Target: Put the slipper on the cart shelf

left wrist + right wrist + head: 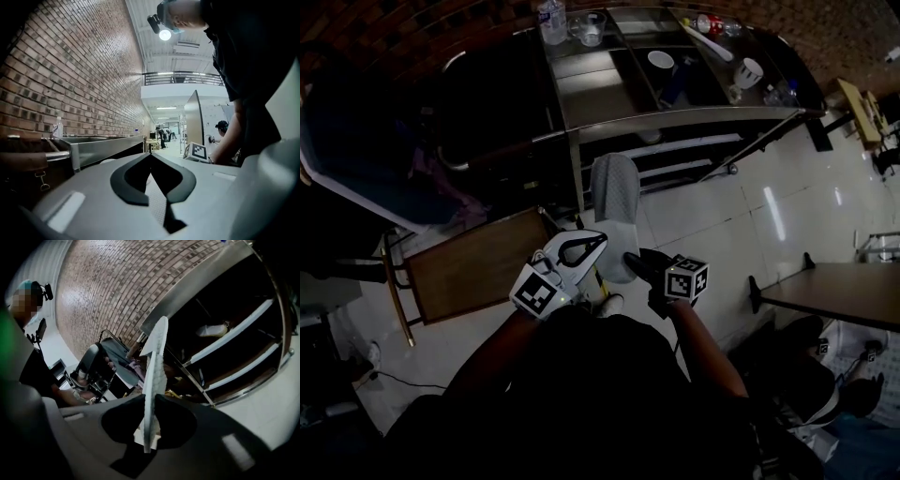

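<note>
Right gripper [151, 401] is clamped on the slipper [157, 357], with a black pad on each face near its low end. In the right gripper view the slipper is edge-on: a thin, pale, flat slab with a fine pebbled texture, tilting up toward the cart [206, 282].

Head view gives the broad face instead. There the slipper [614, 202] is a long rounded oval in light grey, sticking out from the right gripper [630, 259] toward the cart [694, 117] above the glossy white tile floor [722, 216]. It's in the air just in front of the cart, not on a shelf.

The cart is brushed steel with a rectangular rimmed top and a tubular frame. The right gripper view looks under the top at pale flat shelves [234, 336] in dark bays. Only the head view shows what's on top: a clear bottle [551, 19], a glass jug [589, 28] and a white cup [750, 71].

Left gripper [151, 157] is closed on nothing, pad tips touching, with a smooth white plastic body. Its view adds the brick wall [70, 70]. In the head view the left gripper [598, 241] sits just left of the slipper, over a wooden chair [478, 267].
</note>
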`<state>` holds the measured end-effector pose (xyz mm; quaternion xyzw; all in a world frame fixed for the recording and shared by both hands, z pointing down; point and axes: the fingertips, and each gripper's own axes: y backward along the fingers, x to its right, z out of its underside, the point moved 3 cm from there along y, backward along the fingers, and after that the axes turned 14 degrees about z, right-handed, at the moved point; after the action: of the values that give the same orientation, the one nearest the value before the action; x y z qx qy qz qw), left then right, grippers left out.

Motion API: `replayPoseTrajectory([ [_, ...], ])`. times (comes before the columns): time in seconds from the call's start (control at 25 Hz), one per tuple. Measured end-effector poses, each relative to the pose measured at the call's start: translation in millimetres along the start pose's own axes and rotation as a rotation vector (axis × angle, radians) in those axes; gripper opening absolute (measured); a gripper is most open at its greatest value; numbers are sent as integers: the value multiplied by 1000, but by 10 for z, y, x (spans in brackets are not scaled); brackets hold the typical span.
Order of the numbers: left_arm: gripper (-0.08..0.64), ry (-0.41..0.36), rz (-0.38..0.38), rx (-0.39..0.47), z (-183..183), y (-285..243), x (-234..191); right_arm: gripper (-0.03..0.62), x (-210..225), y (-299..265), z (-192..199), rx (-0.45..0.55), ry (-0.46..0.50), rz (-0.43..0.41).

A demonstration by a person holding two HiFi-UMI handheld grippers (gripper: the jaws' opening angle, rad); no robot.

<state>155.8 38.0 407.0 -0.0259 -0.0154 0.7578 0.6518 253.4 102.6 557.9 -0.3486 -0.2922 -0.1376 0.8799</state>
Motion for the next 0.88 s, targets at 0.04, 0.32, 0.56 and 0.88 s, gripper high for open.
replayPoseTrajectory([
  [0.04,5,6,0,10,24,36,-47,64,33,-59,3,-14,-15,7],
  [0.32,5,10,19,31,161,117,-277,64,220,-313,-72,-54,-60,49],
  [0.56,5,25,-7,29,266,27,-431,64,528,-504,-212,-69,-37,98],
  [0.88,5,36,-75,-3,379,-267,-748,64,875,-835,-537,-92,-43,38],
])
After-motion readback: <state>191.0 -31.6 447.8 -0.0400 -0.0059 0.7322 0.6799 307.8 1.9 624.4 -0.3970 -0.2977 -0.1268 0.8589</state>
